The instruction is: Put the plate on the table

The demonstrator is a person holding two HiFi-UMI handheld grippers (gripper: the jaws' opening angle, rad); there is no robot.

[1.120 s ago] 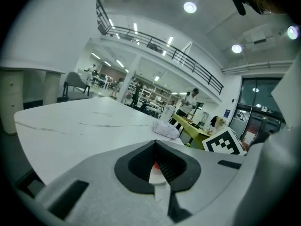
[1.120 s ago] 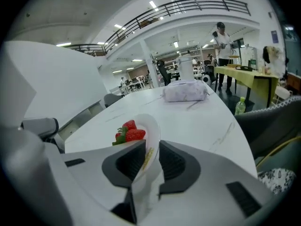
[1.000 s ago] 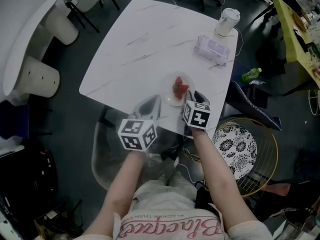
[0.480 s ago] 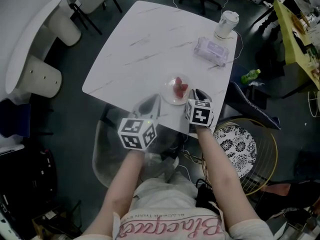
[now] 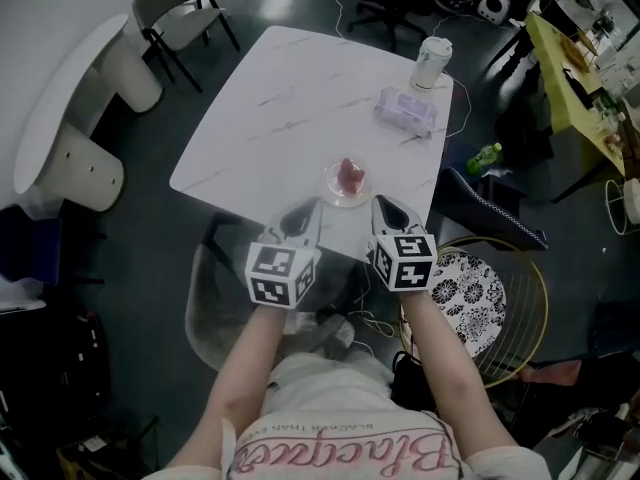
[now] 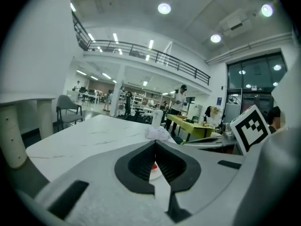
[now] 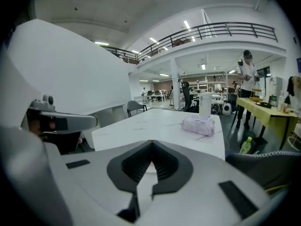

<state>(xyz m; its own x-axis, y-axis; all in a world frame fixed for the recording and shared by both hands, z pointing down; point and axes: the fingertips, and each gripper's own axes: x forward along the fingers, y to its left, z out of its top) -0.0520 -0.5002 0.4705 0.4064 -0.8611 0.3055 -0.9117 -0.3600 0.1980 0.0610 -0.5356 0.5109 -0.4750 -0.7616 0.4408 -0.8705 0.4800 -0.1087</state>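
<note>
counter [image 5: 290, 98]: one plate [image 5: 343, 199] stands near its front edge, with one red piece of food [image 5: 349, 174] on it | far corner: one cup [image 5: 432, 61], one wipes pack [image 5: 405, 111] | two grippers: left gripper [image 5: 303, 218] jaws together, empty; right gripper [image 5: 388, 211] jaws together, empty; both just beside the plate

Head view: dim, cool grey cast. Floor [image 5: 150, 238] nearly black; white counter [image 5: 290, 98] is the brightest patch, w/ no hard shadows on it. Fairly sharp overall. Both gripper views: fisheye w/ black corners, lines bowed near the edges. Round ceiling lights [image 6: 164, 8] flare a bit. Left hand-held gripper [image 6: 154, 144] & right hand-held gripper [image 7: 151, 145] look soft, out of focus up close; far background is brighter, crisper.
</note>
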